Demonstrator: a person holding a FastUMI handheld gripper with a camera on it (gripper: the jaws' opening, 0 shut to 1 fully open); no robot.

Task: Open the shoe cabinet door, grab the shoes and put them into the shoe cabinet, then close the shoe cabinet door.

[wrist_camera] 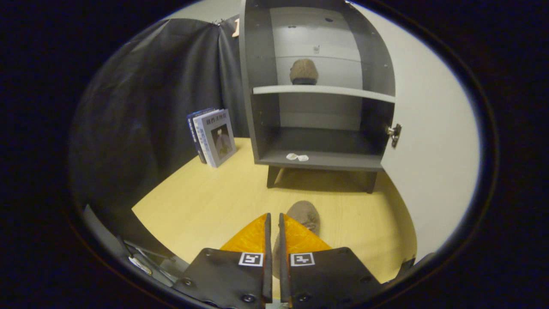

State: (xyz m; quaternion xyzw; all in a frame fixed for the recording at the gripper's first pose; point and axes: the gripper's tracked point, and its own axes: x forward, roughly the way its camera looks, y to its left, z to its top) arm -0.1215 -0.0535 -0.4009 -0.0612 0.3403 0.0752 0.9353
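The grey shoe cabinet [262, 128] stands open on the wooden table [206, 201], straight beyond the fingers. Its pale door [429, 141] is swung wide to the right, hanging on a hinge [393, 134]. One brown shoe [303, 71] sits at the back of the upper shelf [343, 92]. A second brown shoe [305, 214] lies on the table in front of the cabinet, its toe showing just past the fingertips. My gripper [275, 216] has its fingers drawn close together, and a strip of this shoe shows pinched in the narrow gap between them.
A small white packet [297, 157] lies at the front of the cabinet's bottom shelf. A few books [213, 136] lean against the black cloth wall left of the cabinet. The table's near left edge [141, 214] drops off beside the fingers.
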